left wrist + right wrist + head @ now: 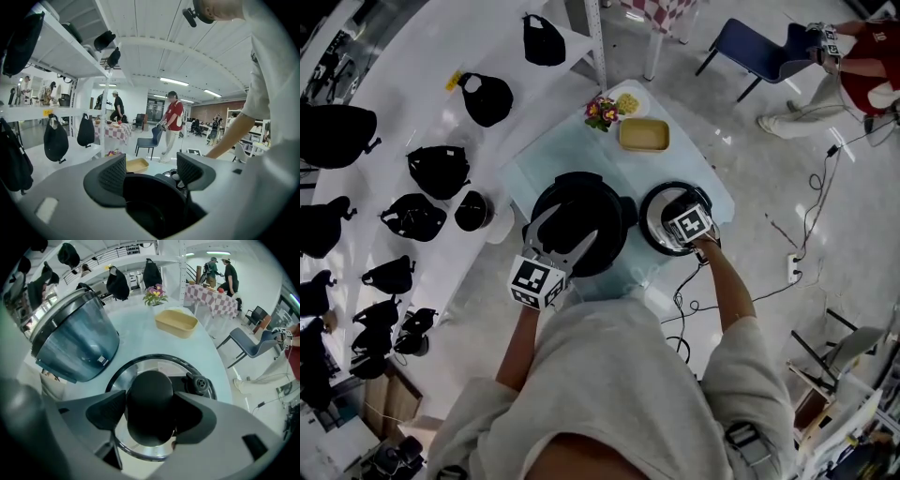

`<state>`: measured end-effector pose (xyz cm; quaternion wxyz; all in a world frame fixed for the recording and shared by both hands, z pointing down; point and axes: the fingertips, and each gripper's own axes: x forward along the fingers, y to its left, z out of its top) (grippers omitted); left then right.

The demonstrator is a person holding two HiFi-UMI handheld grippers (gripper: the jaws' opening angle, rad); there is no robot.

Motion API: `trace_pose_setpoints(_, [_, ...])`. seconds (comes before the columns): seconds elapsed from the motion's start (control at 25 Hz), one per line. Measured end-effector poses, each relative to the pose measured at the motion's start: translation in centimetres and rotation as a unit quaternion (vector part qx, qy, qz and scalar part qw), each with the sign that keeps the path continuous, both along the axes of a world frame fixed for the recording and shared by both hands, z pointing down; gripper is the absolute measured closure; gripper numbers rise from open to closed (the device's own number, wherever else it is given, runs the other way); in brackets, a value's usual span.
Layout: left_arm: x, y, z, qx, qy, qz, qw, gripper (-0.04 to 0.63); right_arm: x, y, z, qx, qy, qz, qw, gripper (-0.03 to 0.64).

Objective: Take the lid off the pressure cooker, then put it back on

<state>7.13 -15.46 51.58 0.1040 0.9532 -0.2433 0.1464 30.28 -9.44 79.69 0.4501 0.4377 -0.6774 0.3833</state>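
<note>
While its lid (655, 216) lies alongside, the pressure cooker (581, 177) stands open

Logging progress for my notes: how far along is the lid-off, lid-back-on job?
Done: the lid is off and lies on the table beside the open cooker. In hand: the right tongs straddle the lid's knob, jaws apart; the left tongs hover open over the cooker. Left: lifting the lid back onto the cooker.

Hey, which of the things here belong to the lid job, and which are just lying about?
Job: black round pressure cooker pot; its steel lid with black knob.
Lying about: yellow rectangular tray; small flower bunch; black bags on white shelf.
</note>
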Motion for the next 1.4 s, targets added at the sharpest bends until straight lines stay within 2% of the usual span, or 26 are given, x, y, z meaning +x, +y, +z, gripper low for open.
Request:
trace_pose_setpoints(0.24, [-0.2, -0.5, -0.1, 0.002, 0.009, 0.000, 1.0000, 0.264, 0.6, -0.8, -3.7, 0.104, 0.001, 0.033, 0.994, 0.321])
trace_pose_setpoints(0.4, [-0.4, -1.2, -0.2, 0.006, 0.013, -0.001, 0.9999, 0.264, 0.2, -1.8, -8.4, 0.196, -0.039, 0.082, 0.976, 0.321])
trace_pose_setpoints(0.52, [-0.6, -1.9, -0.5, 0.012, 0.013, -0.002, 0.9998, 0.264, -0.1, -2.3, -12.5, 0.263, -0.055, 0.114, 0.956, 0.321])
trace_pose_setpoints(0.64, [-0.6, -2.3, -1.0, 0.021, 0.016, -0.003, 0.9996, 0.264, -0.3, -2.1, -17.5, 0.332, -0.072, 0.143, 0.930, 0.321])
trace_pose_setpoints(0.88, [-0.7, -2.7, -2.3, 0.038, 0.024, 0.001, 0.9990, 0.264, -2.0, -0.2, -27.8, 0.447, -0.080, 0.160, 0.876, 0.321])
trace_pose_setpoints(1.16, [-0.8, -2.7, -3.6, 0.055, 0.032, 0.008, 0.9979, 0.264, -4.2, 1.7, -34.0, 0.509, -0.080, 0.184, 0.837, 0.322])
trace_pose_setpoints(1.28, [-0.9, -2.7, -3.8, 0.058, 0.036, 0.009, 0.9976, 0.264, -4.6, 1.8, -34.7, 0.517, -0.078, 0.189, 0.831, 0.322])
trace_pose_setpoints(1.4, [-1.0, -2.7, -3.9, 0.060, 0.037, 0.011, 0.9975, 0.264, -4.8, 1.6, -34.4, 0.514, -0.075, 0.185, 0.834, 0.322])
